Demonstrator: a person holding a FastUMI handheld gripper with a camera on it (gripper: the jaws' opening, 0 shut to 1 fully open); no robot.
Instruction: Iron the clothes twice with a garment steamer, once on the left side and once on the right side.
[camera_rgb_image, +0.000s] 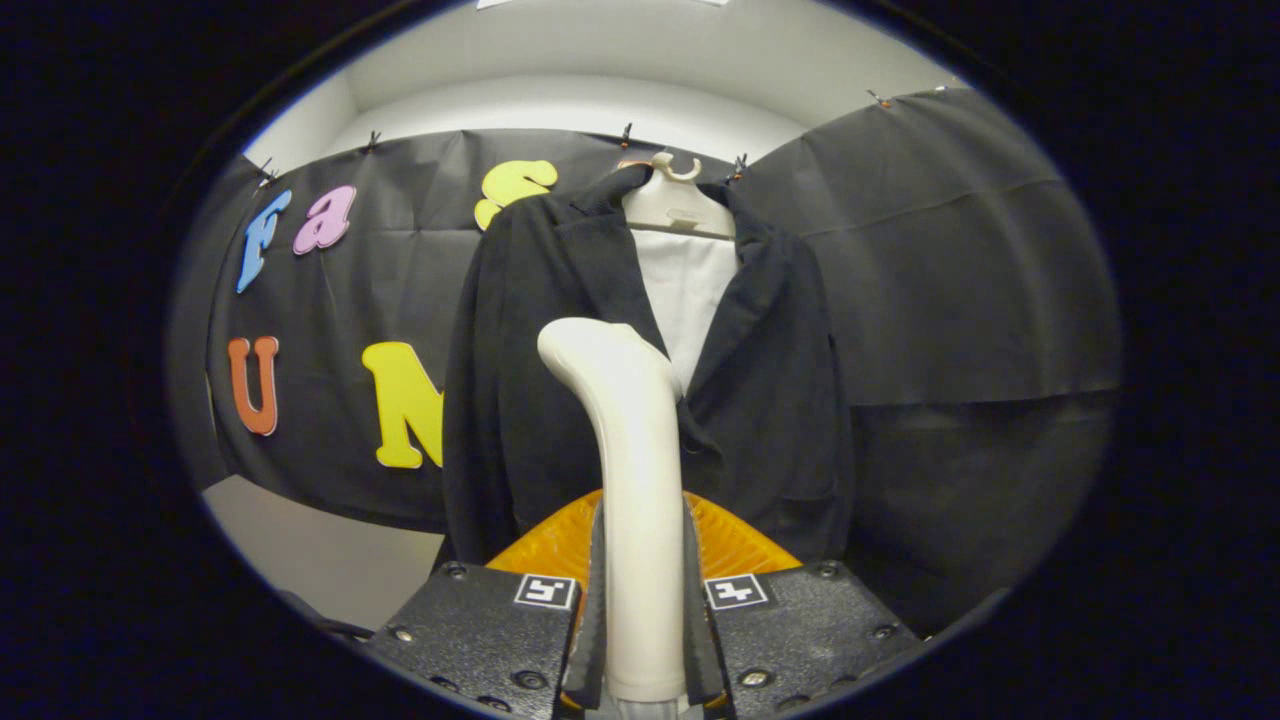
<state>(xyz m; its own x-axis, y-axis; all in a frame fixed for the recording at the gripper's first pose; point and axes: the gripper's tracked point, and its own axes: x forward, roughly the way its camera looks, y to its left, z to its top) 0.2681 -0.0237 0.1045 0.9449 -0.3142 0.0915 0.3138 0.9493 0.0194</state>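
Claw (642, 600) pinching cream garment steamer (630, 480) by handle, both fingers pressed on it. Steamer upright, head curved toward dark jacket (520, 380). Jacket on pale hanger (675, 205), over white shirt (685, 290), beyond fingers, against booth wall.

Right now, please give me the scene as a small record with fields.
gripper: gripper shut on the steamer, both fingers pressing its handle
steamer: cream garment steamer, upright between the fingers, head bent toward the jacket
garment: dark jacket over a white shirt, just beyond the steamer
hanger: pale hanger on the booth wall
contact: cannot tell if the head touches the jacket
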